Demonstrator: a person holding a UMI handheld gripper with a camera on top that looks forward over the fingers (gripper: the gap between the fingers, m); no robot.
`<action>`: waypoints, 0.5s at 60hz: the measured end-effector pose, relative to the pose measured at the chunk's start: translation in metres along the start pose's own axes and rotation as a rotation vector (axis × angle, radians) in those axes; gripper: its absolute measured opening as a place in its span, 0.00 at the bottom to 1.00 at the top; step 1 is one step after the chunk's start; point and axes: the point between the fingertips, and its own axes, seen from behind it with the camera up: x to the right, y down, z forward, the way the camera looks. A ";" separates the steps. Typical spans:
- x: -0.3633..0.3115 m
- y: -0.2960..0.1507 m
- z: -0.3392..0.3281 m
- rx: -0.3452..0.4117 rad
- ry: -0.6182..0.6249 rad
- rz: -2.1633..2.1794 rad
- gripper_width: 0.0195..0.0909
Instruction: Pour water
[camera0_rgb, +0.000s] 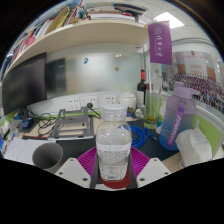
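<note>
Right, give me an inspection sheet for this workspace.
Surface: crowded white table.
Job's things: clear plastic bottle with white cap, upright between the jaws; white cup beside it.
Clutter: translucent plastic pitcher, white bowl, silver tray-like device.
Grippers: gripper, pink pads either side of the bottle; contact cannot be confirmed.
Cables: loose wires by the wall sockets.
Surroundings: dark monitor, shelf of books, purple banner.
</note>
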 end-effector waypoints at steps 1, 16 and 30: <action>0.000 0.000 -0.001 0.004 -0.001 0.000 0.38; 0.008 0.010 -0.010 -0.037 0.007 0.008 0.57; 0.011 0.036 -0.055 -0.151 0.009 -0.001 0.68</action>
